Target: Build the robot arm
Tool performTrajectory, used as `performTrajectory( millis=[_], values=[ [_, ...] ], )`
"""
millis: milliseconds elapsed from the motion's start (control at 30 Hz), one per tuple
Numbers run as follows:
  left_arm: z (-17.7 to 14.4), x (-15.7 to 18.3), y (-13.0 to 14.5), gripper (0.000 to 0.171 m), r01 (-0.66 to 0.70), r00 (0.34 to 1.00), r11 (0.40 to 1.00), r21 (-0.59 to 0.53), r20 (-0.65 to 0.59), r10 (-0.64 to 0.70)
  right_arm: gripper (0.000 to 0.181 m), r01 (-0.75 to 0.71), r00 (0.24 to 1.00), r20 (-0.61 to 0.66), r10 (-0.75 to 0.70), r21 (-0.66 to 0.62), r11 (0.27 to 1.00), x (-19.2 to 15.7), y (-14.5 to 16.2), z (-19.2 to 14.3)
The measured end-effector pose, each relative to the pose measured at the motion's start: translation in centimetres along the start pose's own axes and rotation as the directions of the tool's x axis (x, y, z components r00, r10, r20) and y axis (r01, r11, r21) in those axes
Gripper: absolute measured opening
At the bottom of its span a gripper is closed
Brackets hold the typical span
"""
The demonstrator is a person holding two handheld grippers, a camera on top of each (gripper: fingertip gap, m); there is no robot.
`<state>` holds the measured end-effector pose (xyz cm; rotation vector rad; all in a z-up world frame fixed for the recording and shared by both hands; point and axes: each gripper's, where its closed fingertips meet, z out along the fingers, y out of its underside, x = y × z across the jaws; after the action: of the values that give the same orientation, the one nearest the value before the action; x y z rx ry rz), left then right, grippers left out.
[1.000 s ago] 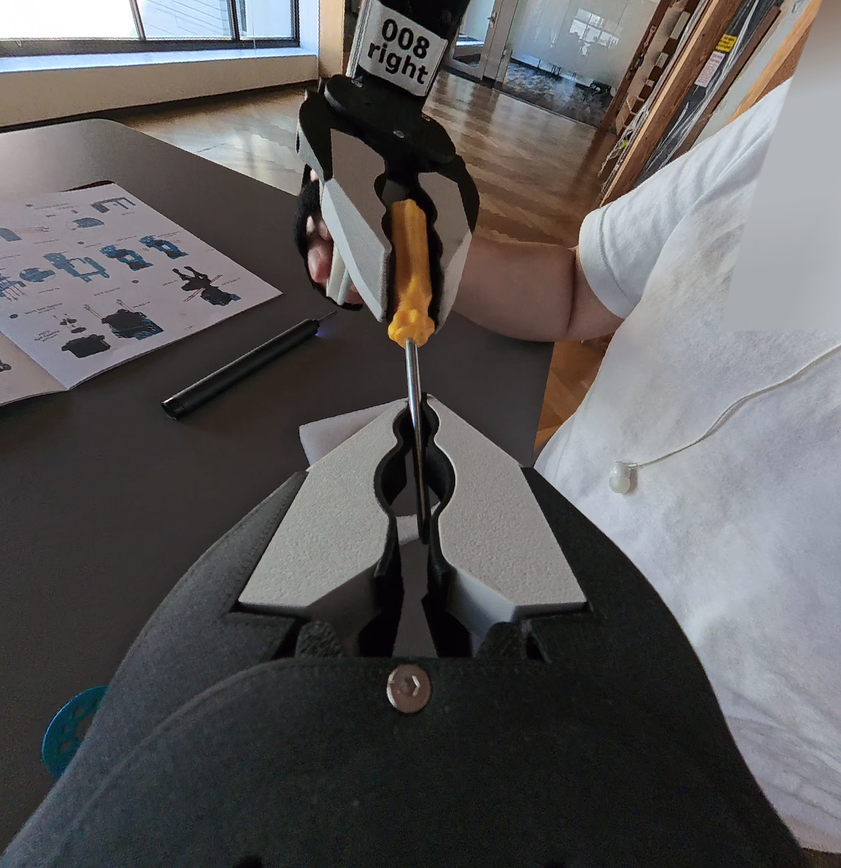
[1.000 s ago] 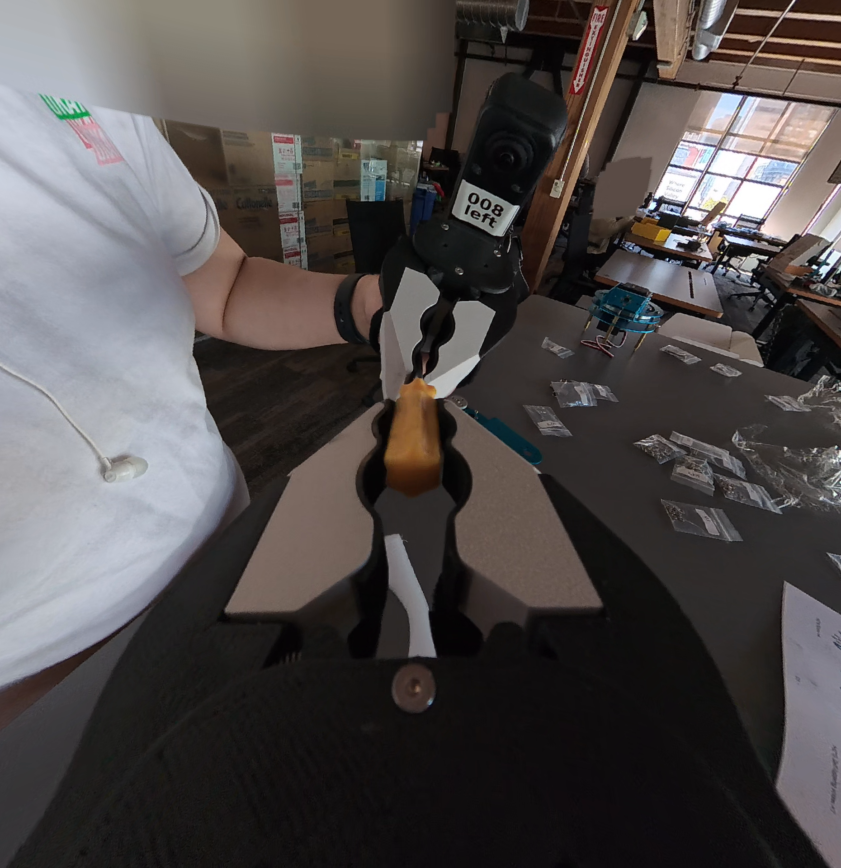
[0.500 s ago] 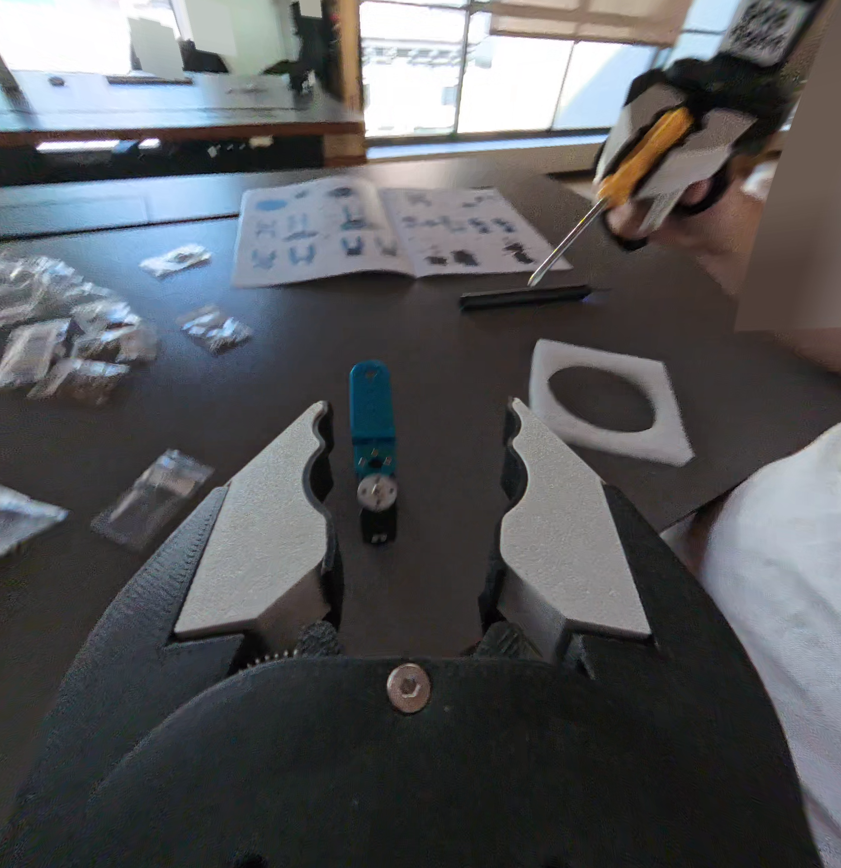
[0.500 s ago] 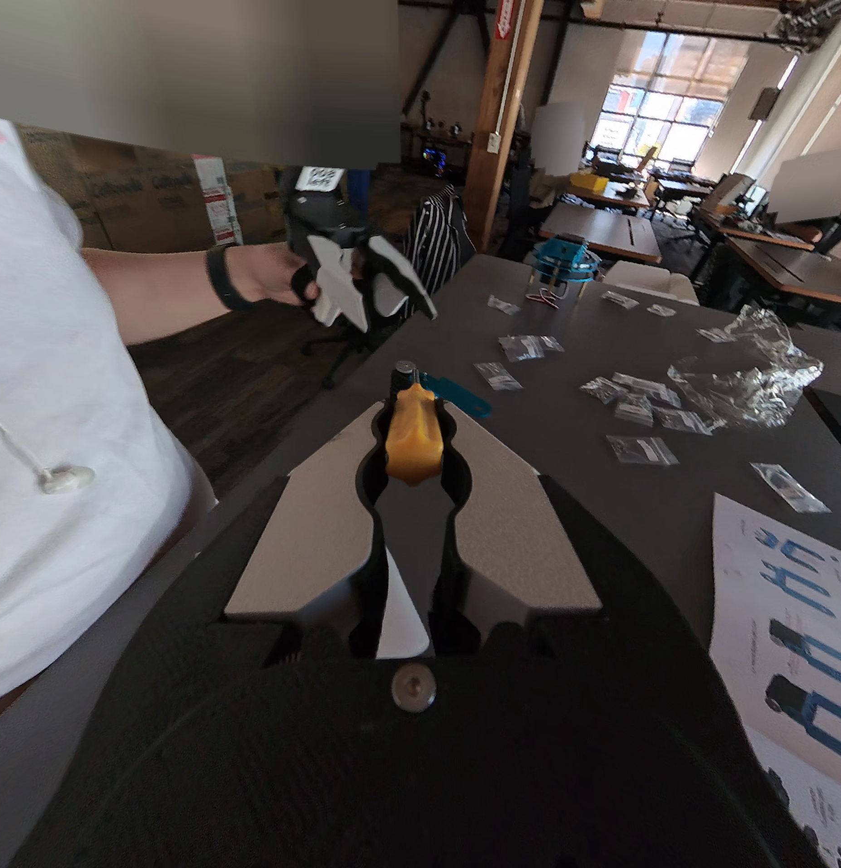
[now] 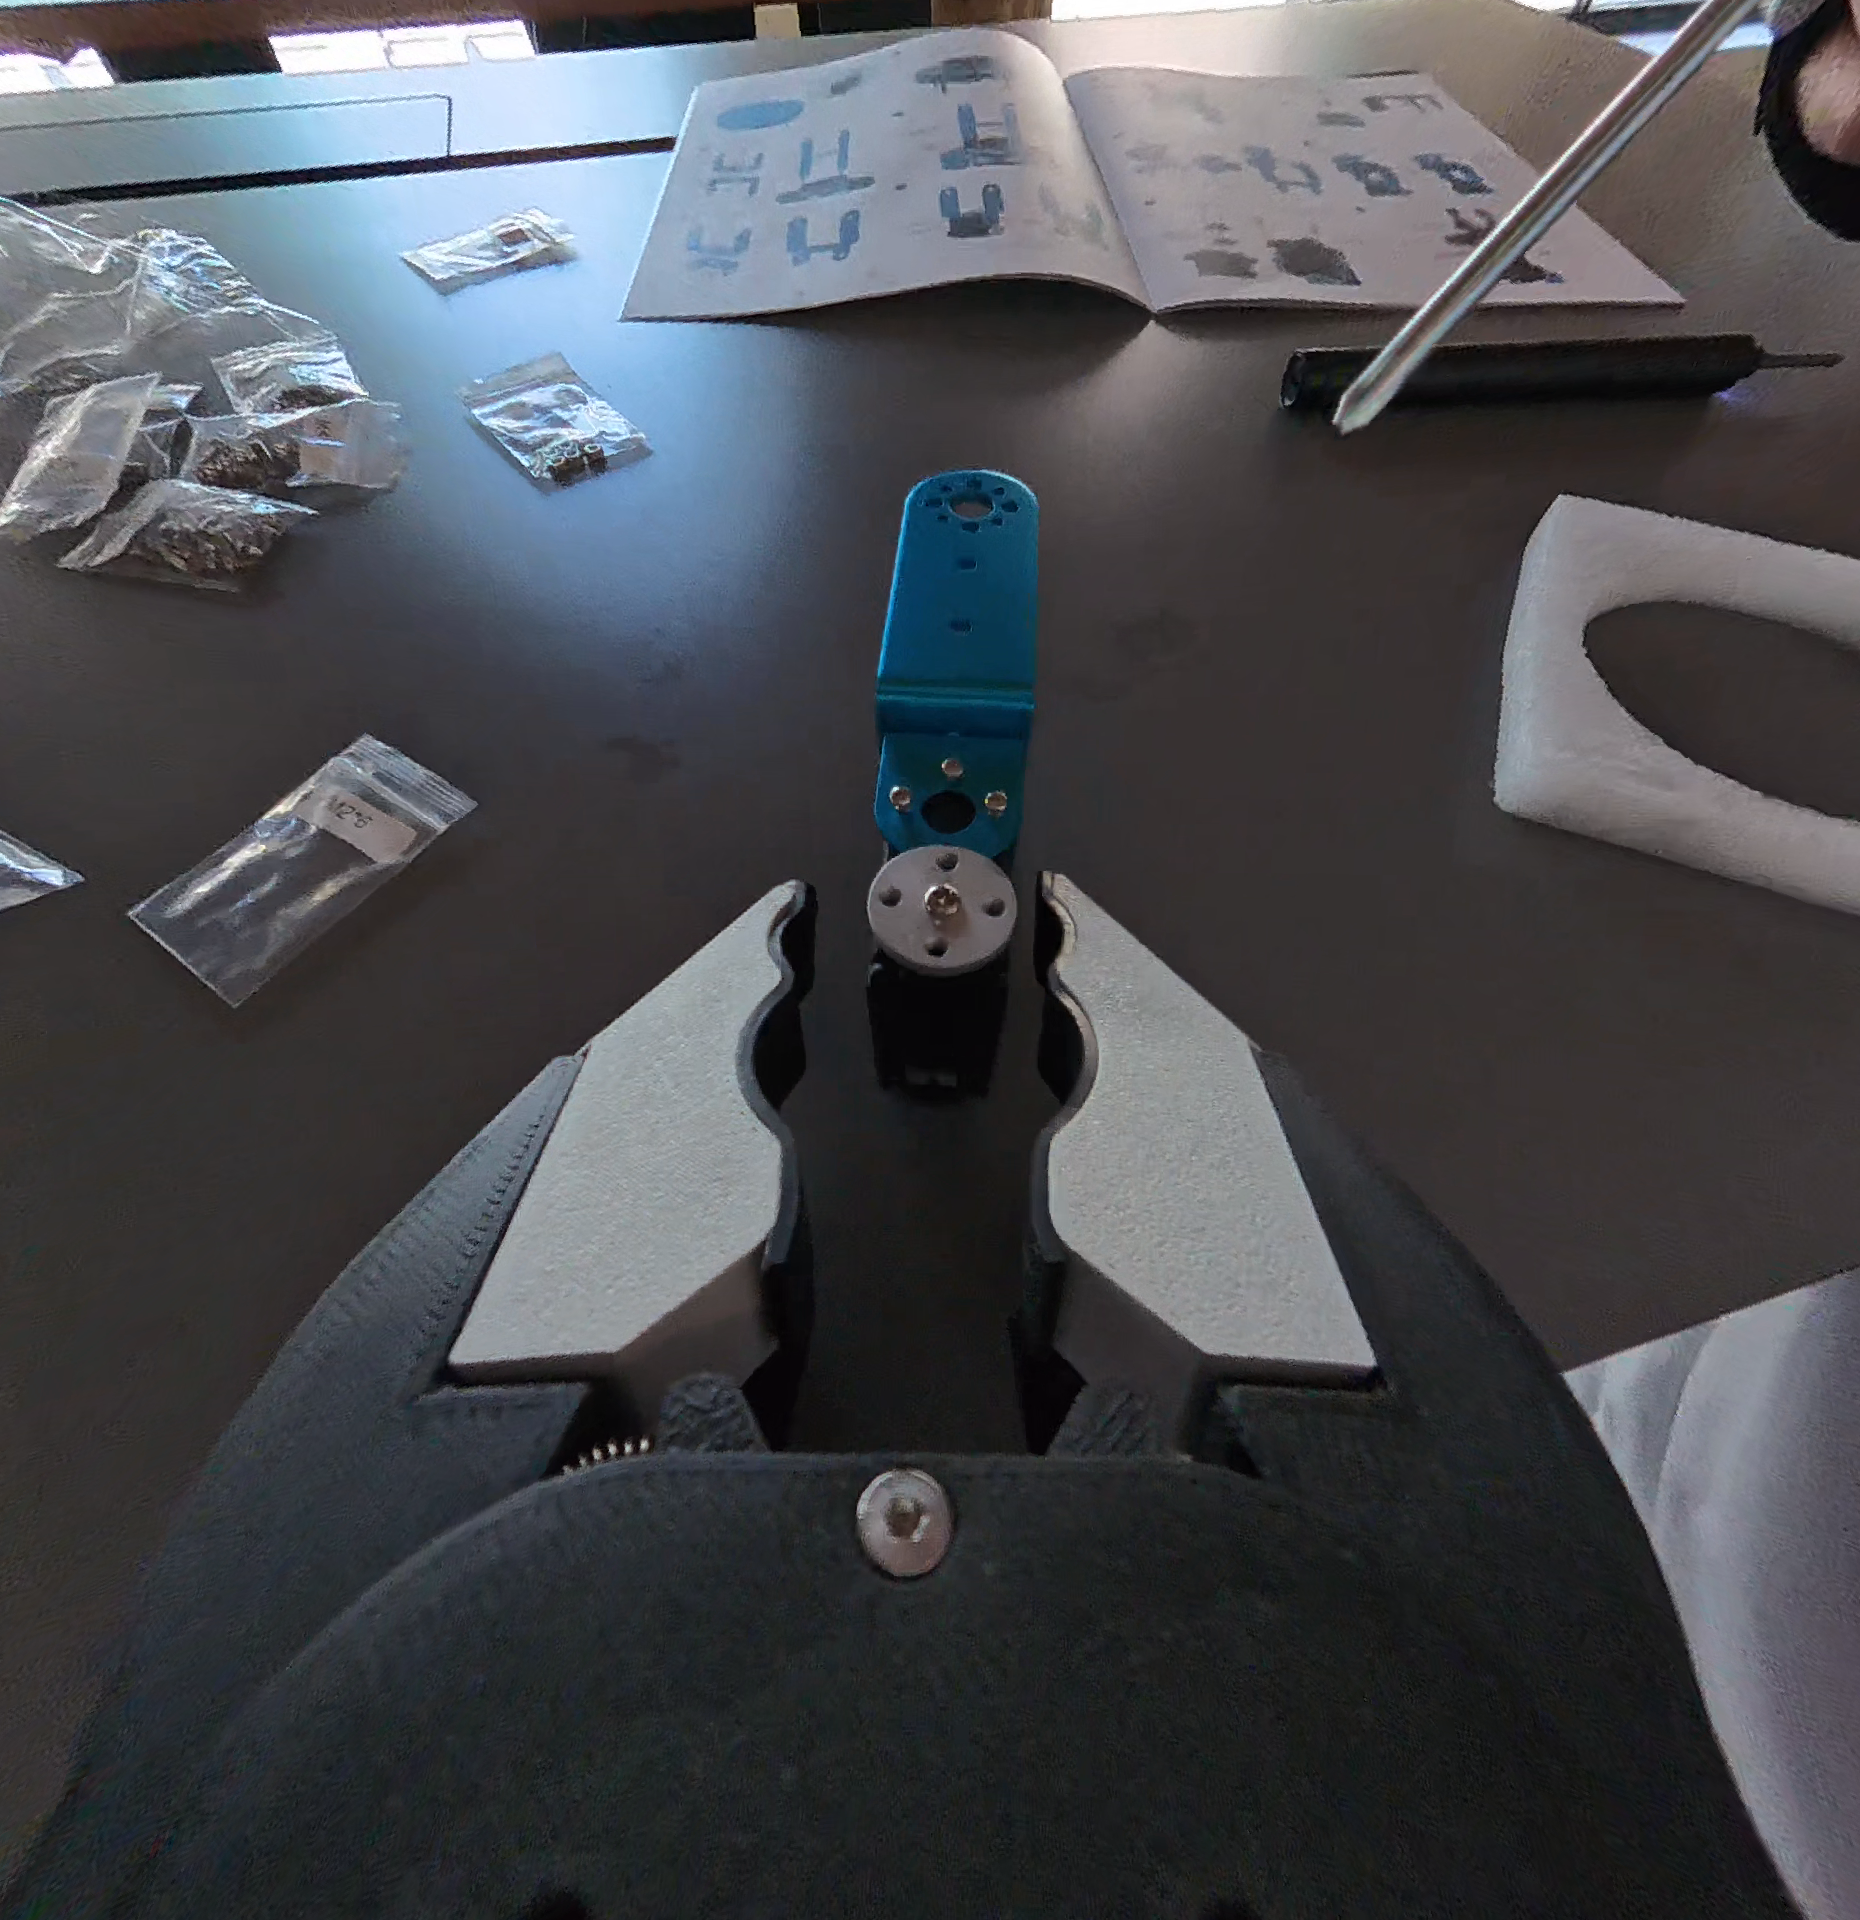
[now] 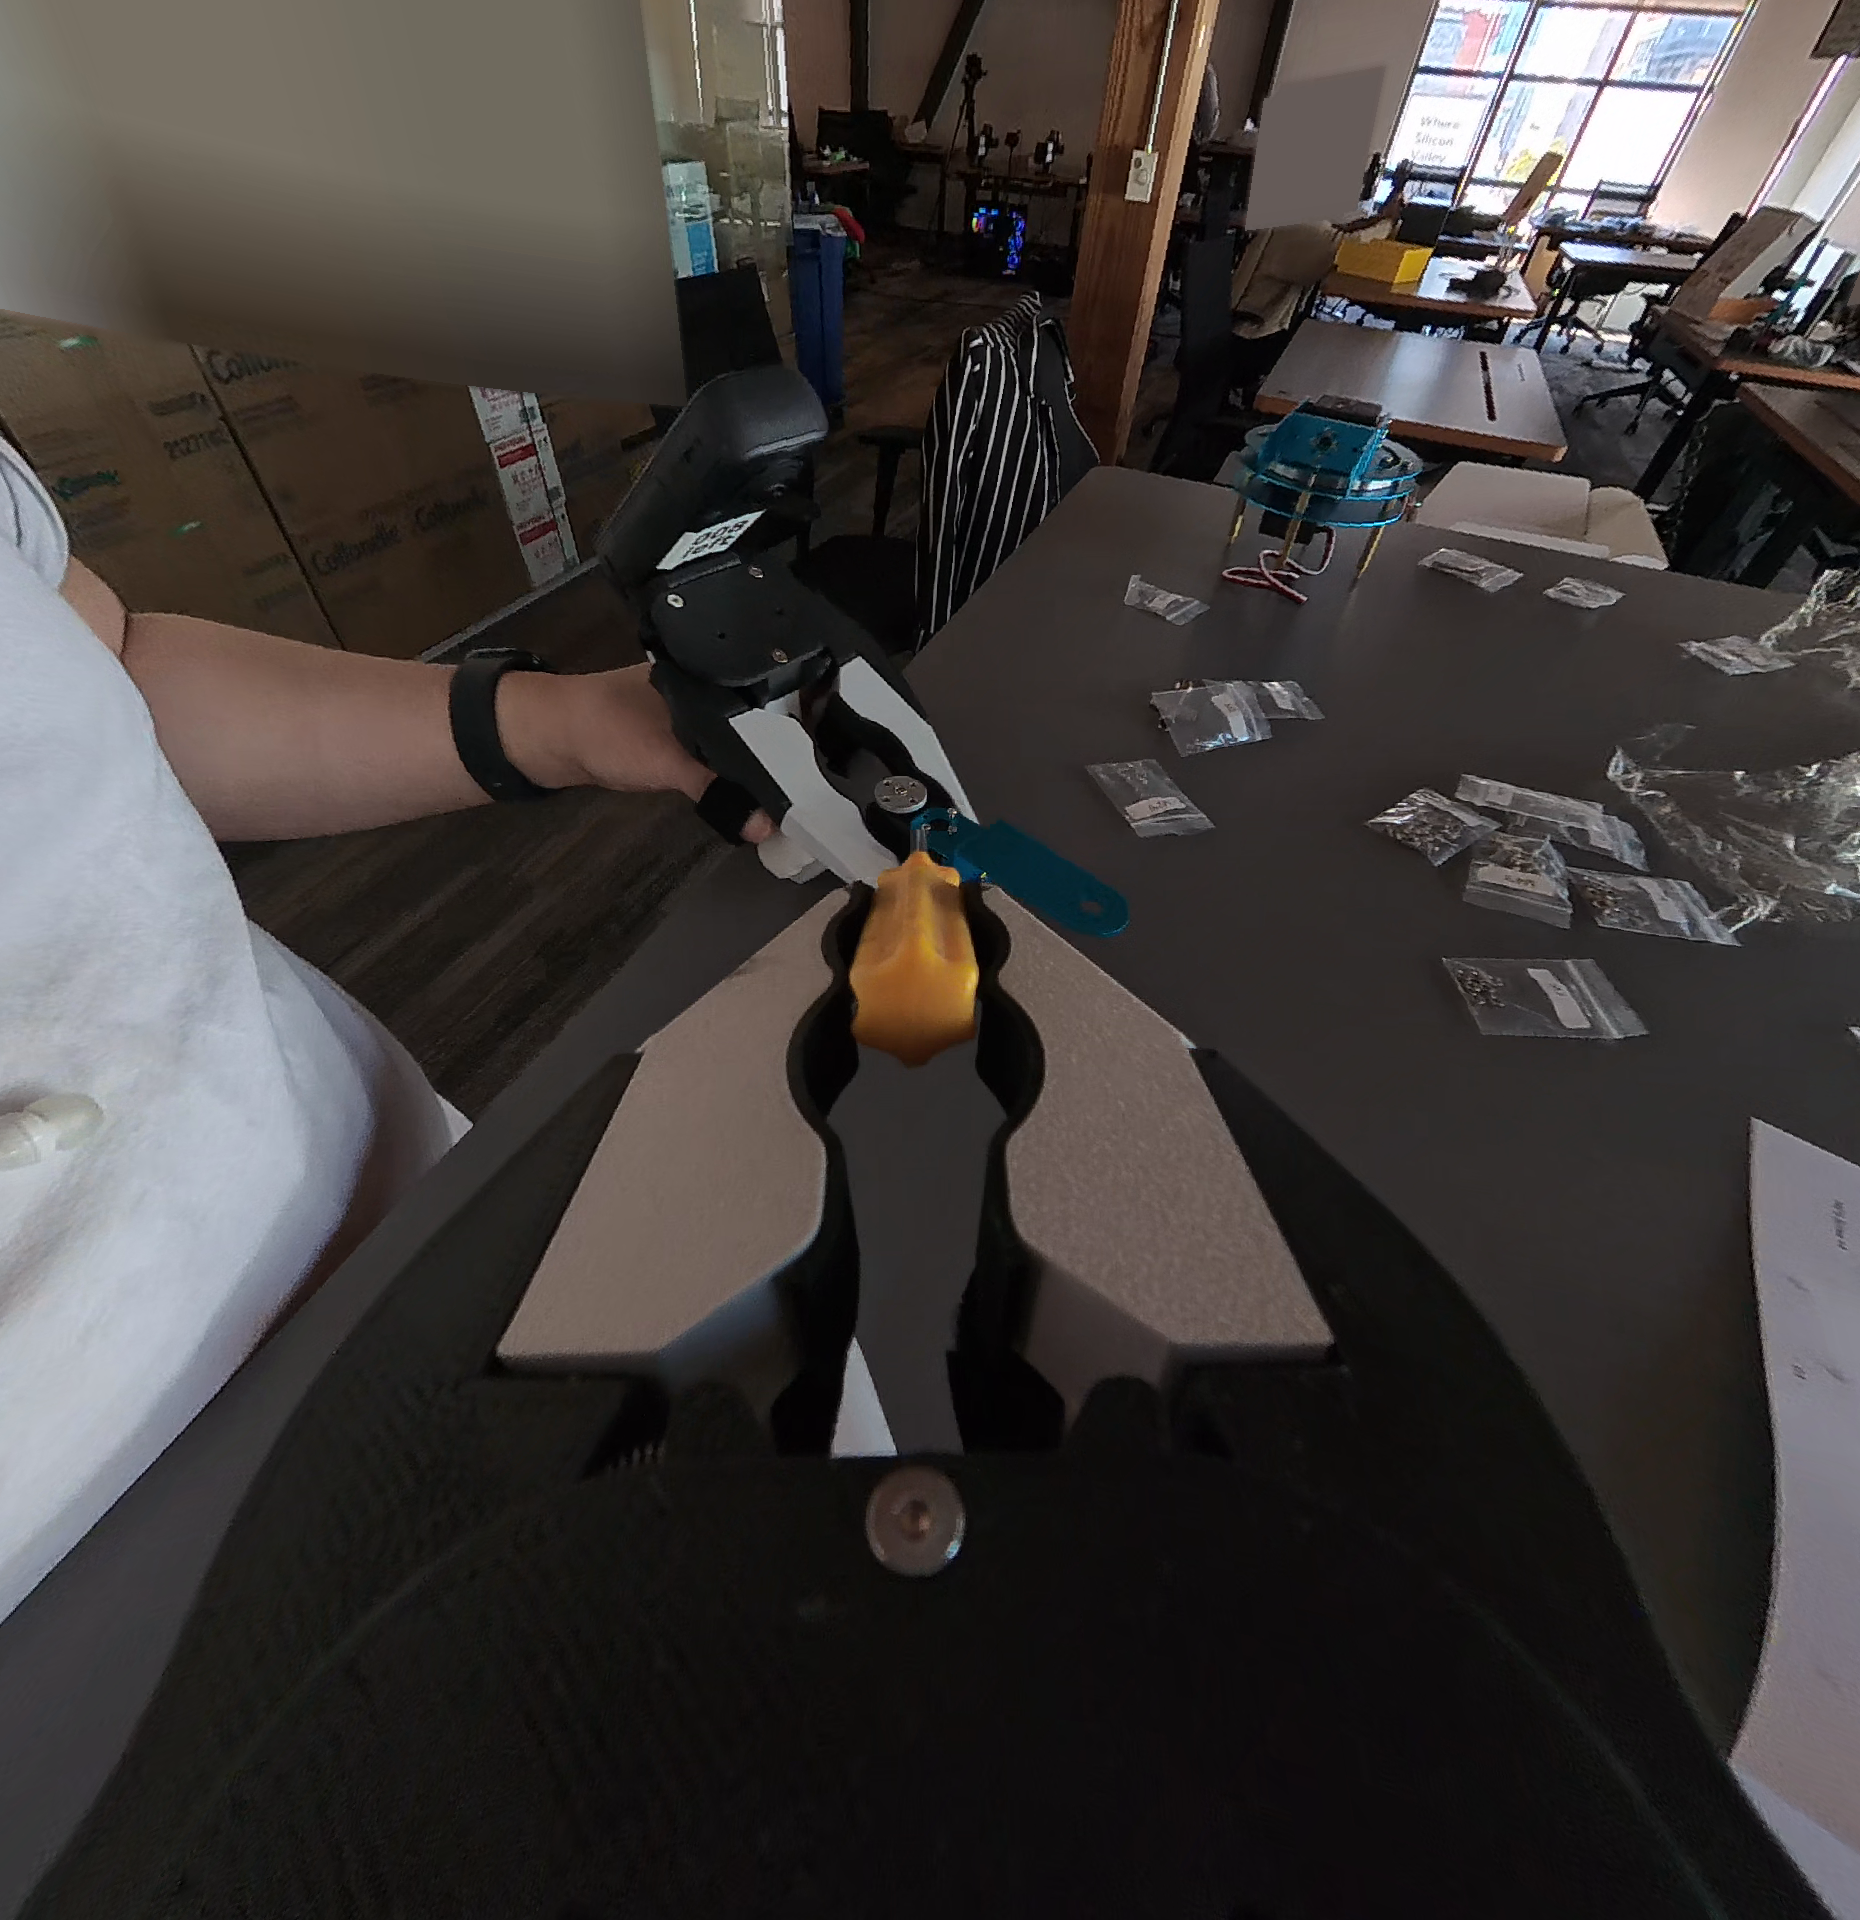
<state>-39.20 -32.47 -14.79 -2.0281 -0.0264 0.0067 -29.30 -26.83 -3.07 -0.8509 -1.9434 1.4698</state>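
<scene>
My left gripper (image 5: 924, 902) is open and low over the dark table. Its fingers stand on either side of a black servo (image 5: 936, 1023) with a round silver horn (image 5: 938, 920), with gaps on both sides. A blue metal bracket (image 5: 957, 644) lies just beyond the servo. My right gripper (image 6: 915, 925) is shut on the orange handle of a screwdriver (image 6: 910, 977). Its steel shaft (image 5: 1508, 244) slants in from the upper right of the left wrist view, tip in the air. In the right wrist view the left gripper (image 6: 853, 790) straddles the servo horn (image 6: 898, 792) beside the bracket (image 6: 1040, 878).
An open booklet (image 5: 1113, 177) lies at the back, a black pen-shaped tool (image 5: 1528, 369) in front of it. A white foam frame (image 5: 1674, 727) is at right. Several small parts bags (image 5: 209, 447) lie at left. A blue round assembly (image 6: 1321, 468) and crumpled plastic wrap (image 6: 1778, 800) sit farther off. About 15 cm separates my left fingertips from my right.
My left gripper let go of the screwdriver shaft, opened, swung down to the table and closed in around the servo. My right gripper kept the screwdriver and turned toward the table.
</scene>
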Motion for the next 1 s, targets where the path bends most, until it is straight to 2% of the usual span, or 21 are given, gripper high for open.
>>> performTrajectory(
  millis=[67,100,200,333,400,500,567,633,733,900,1000],
  values=[
    [0.6,0.4,-0.5,0.035,0.007,1.000,1.000,0.016,-0.016,-0.007,0.017,-0.002,1.000,-0.007,0.002,-0.013,1.000,0.0,0.2,0.2],
    [0.8,0.5,-0.5,0.024,0.003,1.000,1.000,0.017,-0.012,-0.003,0.017,-0.003,1.000,-0.012,0.003,-0.020,1.000,-0.1,0.3,0.2],
    [0.7,0.3,-0.6,0.024,-0.022,1.000,1.000,-0.009,0.004,0.022,0.017,0.001,0.999,-0.044,-0.003,-0.039,0.999,-0.2,0.6,-0.3],
    [-0.3,1.4,-2.8,0.023,-0.241,0.970,0.967,-0.081,0.002,0.241,0.017,0.021,0.996,-0.089,-0.020,0.003,1.000,-0.9,-0.1,-1.8],
    [-0.4,2.2,-3.5,0.023,-0.368,0.929,0.917,-0.155,-0.021,0.369,0.017,0.073,0.990,-0.126,-0.069,0.028,0.997,-1.2,-0.7,-2.6],
    [-0.1,3.2,-3.6,0.023,-0.568,0.817,0.781,-0.260,-0.056,0.574,0.017,0.201,0.971,-0.143,-0.194,0.041,0.979,-2.6,-1.5,-3.6],
    [0.1,3.7,-3.7,0.023,-0.643,0.754,0.709,-0.290,-0.077,0.652,0.017,0.257,0.957,-0.141,-0.255,-0.004,0.966,-3.0,-1.3,-3.7],
    [0.4,4.4,-3.8,0.023,-0.668,0.733,0.685,-0.290,-0.096,0.674,0.017,0.305,0.936,-0.166,-0.310,-0.055,0.951,-2.9,-1.0,-3.6],
    [1.3,5.3,-3.2,0.023,-0.653,0.753,0.711,-0.262,-0.115,0.648,0.017,0.330,0.922,-0.186,-0.341,-0.084,0.940,-3.2,-0.5,-3.4],
    [2.5,7.2,-2.1,0.022,-0.425,0.896,0.878,-0.219,-0.237,0.375,0.017,0.259,0.939,-0.200,-0.281,-0.127,0.957,-2.1,1.0,-3.8],
    [2.9,6.6,-1.4,0.023,-0.310,0.933,0.923,-0.226,-0.257,0.251,0.017,0.205,0.955,-0.196,-0.223,-0.106,0.973,-1.7,0.9,-3.9]
  ],
)
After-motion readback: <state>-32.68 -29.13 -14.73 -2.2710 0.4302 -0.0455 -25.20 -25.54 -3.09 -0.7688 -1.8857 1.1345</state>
